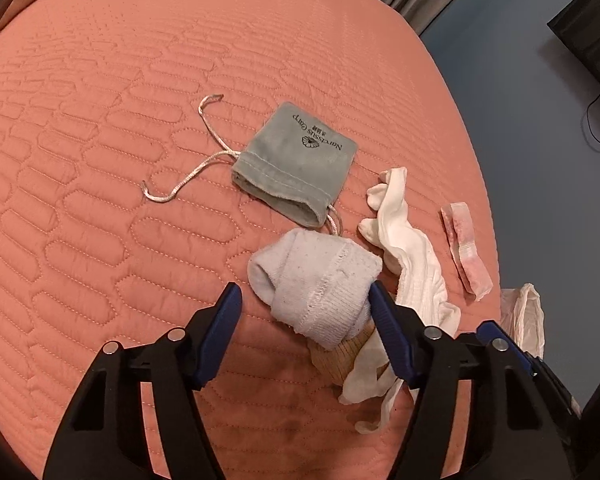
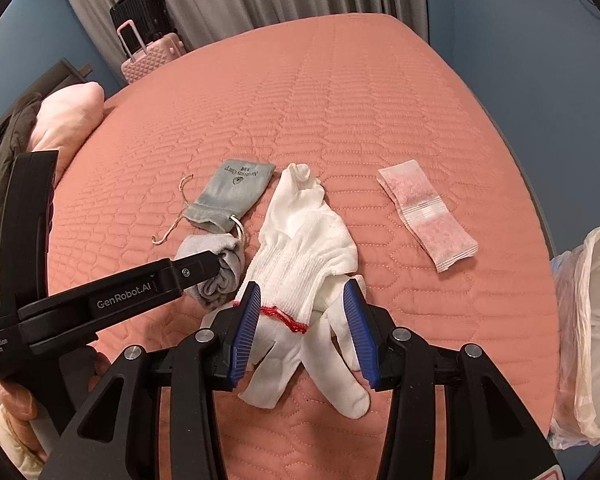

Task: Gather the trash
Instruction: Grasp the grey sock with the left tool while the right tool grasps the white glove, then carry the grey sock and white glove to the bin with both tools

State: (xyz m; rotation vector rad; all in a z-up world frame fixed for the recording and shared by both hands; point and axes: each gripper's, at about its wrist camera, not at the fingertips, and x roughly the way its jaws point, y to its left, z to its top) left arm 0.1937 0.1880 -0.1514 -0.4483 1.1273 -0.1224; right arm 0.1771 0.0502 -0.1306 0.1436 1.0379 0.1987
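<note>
A grey-white sock [image 1: 316, 280] lies on the salmon quilted bed [image 1: 140, 120]. My left gripper [image 1: 304, 304] is open, its blue jaws on either side of the sock; it shows from the side in the right wrist view [image 2: 204, 268]. White gloves [image 2: 304, 248] lie beside the sock. My right gripper [image 2: 300, 320] is open, its jaws straddling the red-trimmed glove cuff. A grey-green drawstring pouch [image 1: 296, 160] lies beyond the sock. A pink sachet [image 2: 428, 216] lies to the right.
A white plastic bag [image 2: 592, 336] hangs open off the bed's right edge. Pink bedding and dark clothes [image 2: 40, 136] sit at the bed's left. A pink suitcase [image 2: 148, 56] and grey curtain stand behind the bed.
</note>
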